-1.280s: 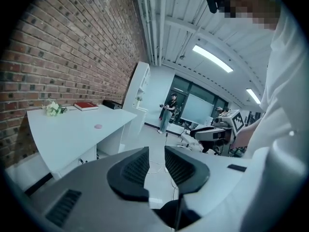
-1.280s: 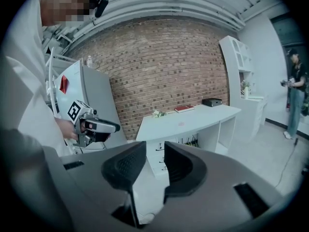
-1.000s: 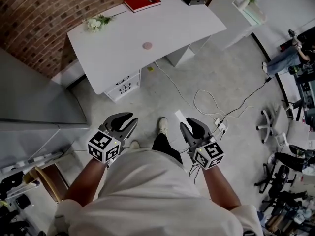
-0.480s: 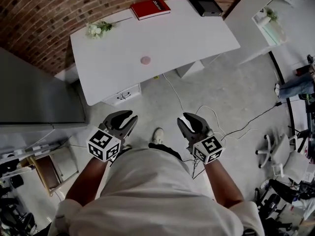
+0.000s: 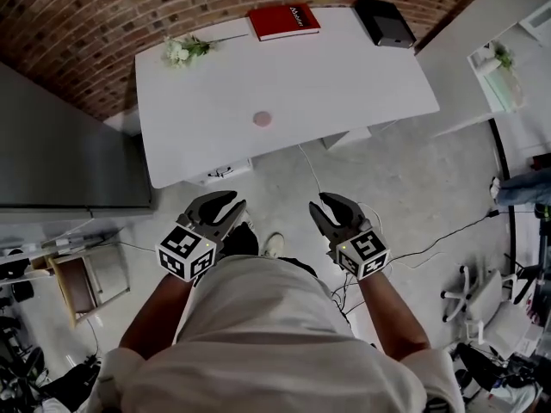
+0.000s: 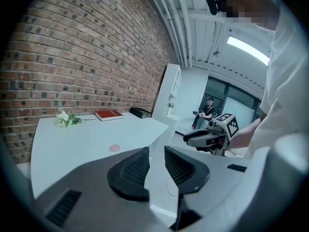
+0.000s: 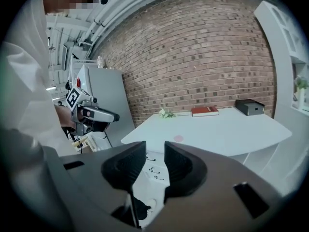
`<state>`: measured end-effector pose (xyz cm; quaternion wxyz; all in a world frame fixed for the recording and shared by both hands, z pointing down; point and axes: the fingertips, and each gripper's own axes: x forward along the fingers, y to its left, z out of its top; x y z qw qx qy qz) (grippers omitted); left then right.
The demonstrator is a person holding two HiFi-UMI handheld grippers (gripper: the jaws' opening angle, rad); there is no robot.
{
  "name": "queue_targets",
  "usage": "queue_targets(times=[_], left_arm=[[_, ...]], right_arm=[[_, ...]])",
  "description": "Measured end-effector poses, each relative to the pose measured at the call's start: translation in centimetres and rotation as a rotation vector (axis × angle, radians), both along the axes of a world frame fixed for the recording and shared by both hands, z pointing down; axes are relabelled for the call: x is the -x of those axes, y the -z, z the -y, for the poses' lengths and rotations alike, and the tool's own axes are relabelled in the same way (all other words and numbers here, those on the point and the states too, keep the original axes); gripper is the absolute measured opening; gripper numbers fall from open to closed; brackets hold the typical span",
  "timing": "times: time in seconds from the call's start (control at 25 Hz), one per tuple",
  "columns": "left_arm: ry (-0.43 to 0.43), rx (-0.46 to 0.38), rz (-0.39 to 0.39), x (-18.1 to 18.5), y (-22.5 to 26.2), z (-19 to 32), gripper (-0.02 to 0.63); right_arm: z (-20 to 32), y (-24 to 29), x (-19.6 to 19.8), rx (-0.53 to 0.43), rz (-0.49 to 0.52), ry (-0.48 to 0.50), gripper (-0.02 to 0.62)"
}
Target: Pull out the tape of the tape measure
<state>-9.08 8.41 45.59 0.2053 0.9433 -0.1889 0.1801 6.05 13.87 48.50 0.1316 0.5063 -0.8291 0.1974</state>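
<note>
Two grippers sit low in the centre of the head view. The left gripper (image 5: 231, 203) and right gripper (image 5: 320, 203) are both released, their ribbed black pads (image 6: 137, 170) apart with nothing between. Above them is one smooth white table (image 5: 344, 76) with rounded corners. On it lie one tape measure (image 5: 262, 119), a small pink disc near the front edge and well apart from both grippers, and along the far edge one red book (image 5: 284, 21), one black box (image 5: 385, 21) and one flower sprig (image 5: 182, 50). Behind is a brick wall (image 5: 86, 24).

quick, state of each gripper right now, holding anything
left gripper: open, nothing between its jaws
right gripper: open, nothing between its jaws
</note>
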Motion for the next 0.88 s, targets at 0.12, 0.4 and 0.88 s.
queue_targets(times=[0.12,0.4,0.88], left_arm=[[0.002,0.002,-0.006,-0.2,0.1,2.0,0.094],[0.003,0.008,-0.024,0.2,-0.1,6.1,0.094],[0.15,0.01,-0.016,0.7,-1.0,11.7,0.094]], right_arm=[[2.5,-0.1,-0.2,0.005,-0.014,0.014,0.098],[8.1,-1.5,0.7,0.023,-0.076,0.096,0.115],[18.5,-9.6,1.5,0.105,-0.234,0.454,0.167]])
